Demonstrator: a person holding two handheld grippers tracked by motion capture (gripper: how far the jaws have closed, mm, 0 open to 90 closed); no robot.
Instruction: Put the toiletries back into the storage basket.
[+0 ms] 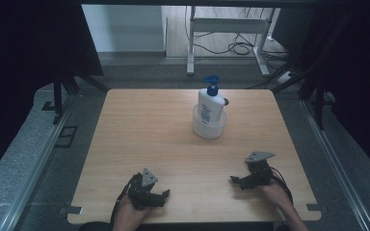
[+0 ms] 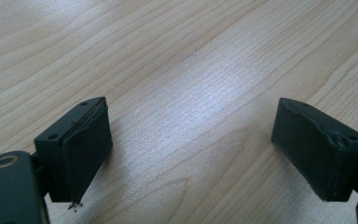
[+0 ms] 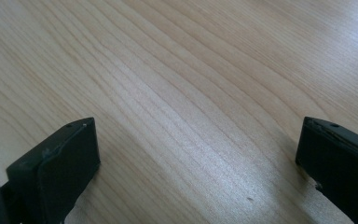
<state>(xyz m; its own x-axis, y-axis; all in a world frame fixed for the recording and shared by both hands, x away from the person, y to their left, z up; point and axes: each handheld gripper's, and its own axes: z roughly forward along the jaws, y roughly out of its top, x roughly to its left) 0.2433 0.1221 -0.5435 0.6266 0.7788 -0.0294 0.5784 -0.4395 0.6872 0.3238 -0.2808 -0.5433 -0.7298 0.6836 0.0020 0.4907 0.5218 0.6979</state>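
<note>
Bottle [image 1: 210, 103] label unreadable; small dark object [image 1: 226, 101] behind it half hidden

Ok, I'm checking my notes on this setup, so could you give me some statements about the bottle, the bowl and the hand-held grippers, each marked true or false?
1. The pump bottle stands upright inside the clear bowl. True.
2. The bottle's pump head is red. False: it is blue.
3. The left hand-held gripper has open jaws with bare table between them. True.
4. The right hand-held gripper is clamped on the bowl. False: its jaws are open over bare wood, well short of the bowl.
</note>
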